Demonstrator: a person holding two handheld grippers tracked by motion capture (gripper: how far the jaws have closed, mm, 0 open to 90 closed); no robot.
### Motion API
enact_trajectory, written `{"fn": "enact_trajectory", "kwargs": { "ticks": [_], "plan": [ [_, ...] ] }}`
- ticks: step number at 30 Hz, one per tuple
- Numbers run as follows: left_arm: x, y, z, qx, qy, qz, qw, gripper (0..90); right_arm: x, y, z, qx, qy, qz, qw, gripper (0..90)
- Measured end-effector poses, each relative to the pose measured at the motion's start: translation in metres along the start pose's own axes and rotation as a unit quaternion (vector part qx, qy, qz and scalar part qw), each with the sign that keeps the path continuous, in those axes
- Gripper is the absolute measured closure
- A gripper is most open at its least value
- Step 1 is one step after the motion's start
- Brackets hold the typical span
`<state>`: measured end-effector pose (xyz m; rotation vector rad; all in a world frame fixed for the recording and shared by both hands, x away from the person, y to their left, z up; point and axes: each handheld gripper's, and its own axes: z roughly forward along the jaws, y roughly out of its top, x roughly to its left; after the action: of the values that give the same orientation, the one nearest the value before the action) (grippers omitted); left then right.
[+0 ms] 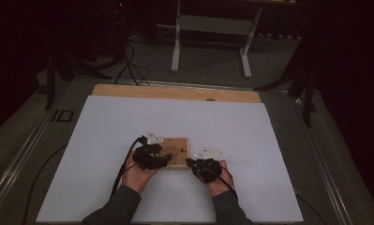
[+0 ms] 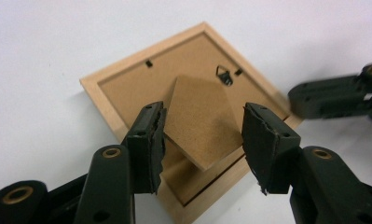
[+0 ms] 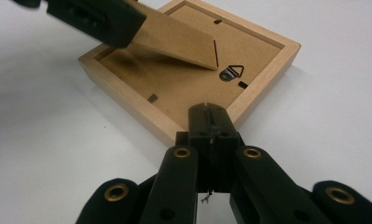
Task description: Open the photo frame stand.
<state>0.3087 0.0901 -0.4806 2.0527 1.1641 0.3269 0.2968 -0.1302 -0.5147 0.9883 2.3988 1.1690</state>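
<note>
- while i hold a gripper in each hand, the picture frame (image 1: 175, 152) lies face down on the white sheet (image 1: 105, 140) that covers the table, just in front of me and between my 2 tools.
- it is a small square frame of pale wood (image 2: 97, 86) with a brown fibreboard back (image 3: 174, 88) set inside the rim.
- the easel stand (image 2: 197, 119), a flap of the same brown board, is tilted up off the back.
- a small metal hanger (image 3: 230, 73) with a triangular loop sits on the back, and black tabs (image 2: 148, 63) are tucked along the inner edge.
- my left gripper (image 2: 202, 140) stands partly open with 1 jaw on each side of the raised stand; the left pad (image 2: 151, 140) looks right against the stand's edge, the right pad (image 2: 263, 140) stands apart from it, so nothing is pinched.
- my right gripper (image 3: 210, 123) is pressed fully closed with nothing between its jaws, its tip at the near edge of the frame, just over the rim.
- my left gripper view shows the gap beside the stand and the other tool (image 2: 337, 95) at the frame's far corner.
- my right gripper view shows the stand from the side, lifted clear of the back, with a dark shadow beneath it.
- from the high view i see both hands (image 1: 138, 176) low on the sheet, the bare wooden table edge (image 1: 175, 92) beyond it, and a white stand (image 1: 213, 28) on the floor.
</note>
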Motion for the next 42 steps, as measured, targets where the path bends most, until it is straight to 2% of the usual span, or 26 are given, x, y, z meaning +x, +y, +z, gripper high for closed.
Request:
{"fn": "enact_trajectory", "kwargs": {
  "ticks": [2, 6, 8, 10, 12, 14, 19, 21, 27, 29, 34, 39, 42],
  "plan": [
    [0.001, 0.0, 0.001, 0.003, -0.005, -0.006, 1.0, 49.0, 0.0, 0.0, 0.0, 0.0, 0.0, 0.0, 1.0, 89.7],
    [0.004, -0.003, 0.006, 0.027, -0.014, -0.009, 0.9995, 44.2, 0.0, 0.0, 0.0, 0.0, 0.001, 0.0, 1.0, 89.7],
    [0.005, -0.005, 0.008, 0.041, 0.005, -0.014, 0.999, 40.9, 0.0, 0.0, 0.0, 0.0, 0.0, 0.0, 1.0, 89.7],
    [0.007, -0.007, 0.01, 0.049, -0.006, -0.018, 0.9986, 40.3, 0.0, 0.0, 0.0, 0.0, 0.0, -0.001, 1.0, 89.7],
    [0.006, -0.007, 0.012, 0.055, -0.009, -0.018, 0.9983, 40.2, 0.0, 0.0, 0.0, 0.0, -0.001, -0.002, 1.0, 89.7],
    [0.007, -0.006, 0.012, 0.054, -0.019, -0.027, 0.998, 40.6, 0.0, 0.0, 0.0, 0.0, -0.001, -0.002, 1.0, 89.7],
    [0.012, 0.0, 0.01, 0.043, -0.038, -0.072, 0.9958, 44.9, 0.0, 0.0, 0.0, 0.0, -0.001, -0.002, 1.0, 89.6],
    [0.014, 0.003, 0.008, 0.042, -0.045, -0.079, 0.9949, 46.1, 0.0, 0.0, 0.0, 0.0, -0.001, -0.003, 1.0, 89.6],
    [0.014, 0.007, 0.011, 0.054, -0.051, -0.085, 0.9937, 49.7, 0.0, 0.0, 0.0, -0.001, -0.001, -0.004, 1.0, 89.5],
    [0.015, 0.007, 0.013, 0.057, -0.055, -0.095, 0.9924, 50.1, 0.0, 0.0, 0.0, -0.001, -0.001, -0.004, 1.0, 89.5],
    [0.018, 0.006, 0.021, 0.074, -0.064, -0.102, 0.99, 50.8, 0.0, 0.0, 0.0, 0.0, 0.0, -0.003, 1.0, 89.3],
    [0.018, 0.008, 0.02, 0.076, -0.062, -0.098, 0.9903, 53.4, 0.0, 0.0, 0.0, 0.0, 0.0, -0.003, 1.0, 89.2],
    [0.015, 0.008, 0.02, 0.072, -0.052, -0.086, 0.9923, 53.4, 0.0, 0.0, 0.0, -0.001, 0.0, -0.005, 1.0, 88.9]
  ]
}}
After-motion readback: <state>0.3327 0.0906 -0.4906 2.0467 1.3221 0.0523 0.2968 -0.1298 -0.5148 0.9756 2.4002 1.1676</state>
